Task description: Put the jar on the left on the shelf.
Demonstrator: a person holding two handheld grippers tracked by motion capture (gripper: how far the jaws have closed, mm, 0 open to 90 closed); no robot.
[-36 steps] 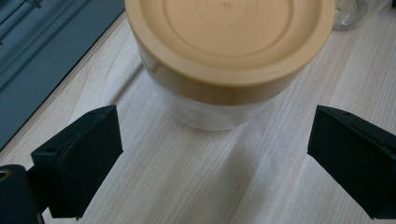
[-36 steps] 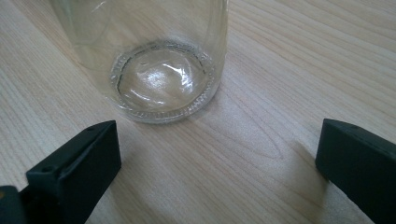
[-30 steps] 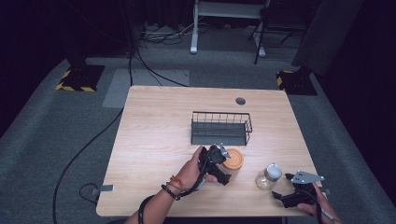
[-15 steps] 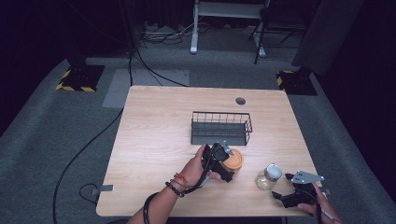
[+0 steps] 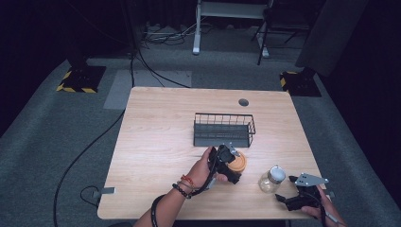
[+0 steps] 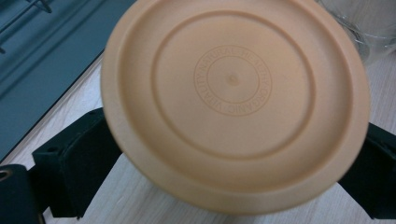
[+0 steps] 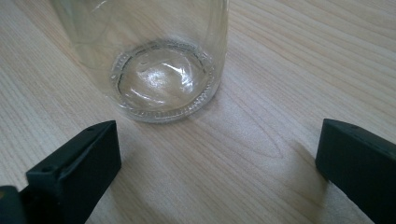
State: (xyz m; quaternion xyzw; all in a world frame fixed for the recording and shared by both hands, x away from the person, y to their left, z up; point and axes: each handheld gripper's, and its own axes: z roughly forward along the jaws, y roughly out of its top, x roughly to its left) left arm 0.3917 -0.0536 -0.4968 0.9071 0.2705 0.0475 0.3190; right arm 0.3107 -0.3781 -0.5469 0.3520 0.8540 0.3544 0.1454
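Near the table's front edge, just below the basket (image 5: 223, 129), the left gripper (image 5: 229, 163) looks clenched on the orange lid (image 6: 233, 100). Right gripper (image 5: 295, 199) sits wide open beside the jar (image 7: 154, 60). Guessing next: grab the jar, then line the lid up.

Both your grippers are down low at the near edge.

Your left gripper (image 5: 230, 163) has its jaws clamped — forearm angling in from below — while your right gripper (image 5: 288, 199) sits wide open, hand behind it.
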